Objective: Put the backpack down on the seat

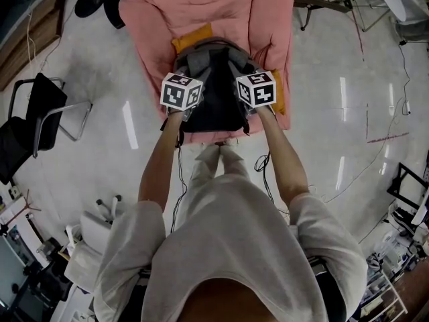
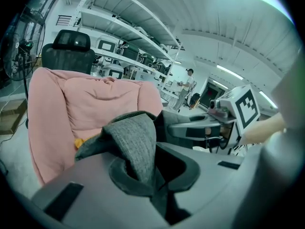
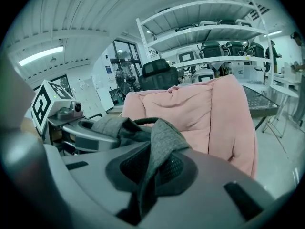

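On glossy floor, pink seat, white shelves

Left tool and right tool hold backpack over pink seat.

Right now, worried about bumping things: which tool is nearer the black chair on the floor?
Left. The left tool, shut on a backpack strap, is on the black chair side. The right tool grips the other strap, farther across the backpack.

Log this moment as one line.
left gripper: shut on backpack | right gripper: shut on backpack | backpack: over pink seat, not yet released
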`<state>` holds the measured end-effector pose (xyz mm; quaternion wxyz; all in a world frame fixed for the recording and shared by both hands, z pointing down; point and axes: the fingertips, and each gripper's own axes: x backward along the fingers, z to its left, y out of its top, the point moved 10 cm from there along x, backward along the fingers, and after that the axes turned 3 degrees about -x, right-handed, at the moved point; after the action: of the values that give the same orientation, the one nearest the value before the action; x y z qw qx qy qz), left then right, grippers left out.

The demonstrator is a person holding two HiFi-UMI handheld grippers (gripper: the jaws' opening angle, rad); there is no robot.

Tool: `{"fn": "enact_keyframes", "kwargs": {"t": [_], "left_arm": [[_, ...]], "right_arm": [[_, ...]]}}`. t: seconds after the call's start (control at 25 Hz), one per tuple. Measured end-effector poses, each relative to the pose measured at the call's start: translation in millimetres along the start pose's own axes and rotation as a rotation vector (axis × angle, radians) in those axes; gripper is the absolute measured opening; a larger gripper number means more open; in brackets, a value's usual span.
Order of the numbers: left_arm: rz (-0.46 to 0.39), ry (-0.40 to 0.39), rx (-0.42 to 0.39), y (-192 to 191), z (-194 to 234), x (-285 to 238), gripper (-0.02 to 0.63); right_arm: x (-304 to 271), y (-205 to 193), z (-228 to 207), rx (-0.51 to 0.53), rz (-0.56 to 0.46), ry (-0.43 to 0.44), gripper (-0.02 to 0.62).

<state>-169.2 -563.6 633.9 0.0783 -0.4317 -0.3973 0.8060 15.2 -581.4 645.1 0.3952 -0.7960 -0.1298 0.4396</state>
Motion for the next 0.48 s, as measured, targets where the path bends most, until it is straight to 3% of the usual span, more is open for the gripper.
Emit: {"fn": "enact_keyframes", "kwargs": {"t": [0.48], "left_arm": [[0.002, -0.033, -0.014, -10, -20, -1, 0.052]], "right_arm": [[11, -19, -6, -0.037, 0.017, -0.019, 0.094]]}}
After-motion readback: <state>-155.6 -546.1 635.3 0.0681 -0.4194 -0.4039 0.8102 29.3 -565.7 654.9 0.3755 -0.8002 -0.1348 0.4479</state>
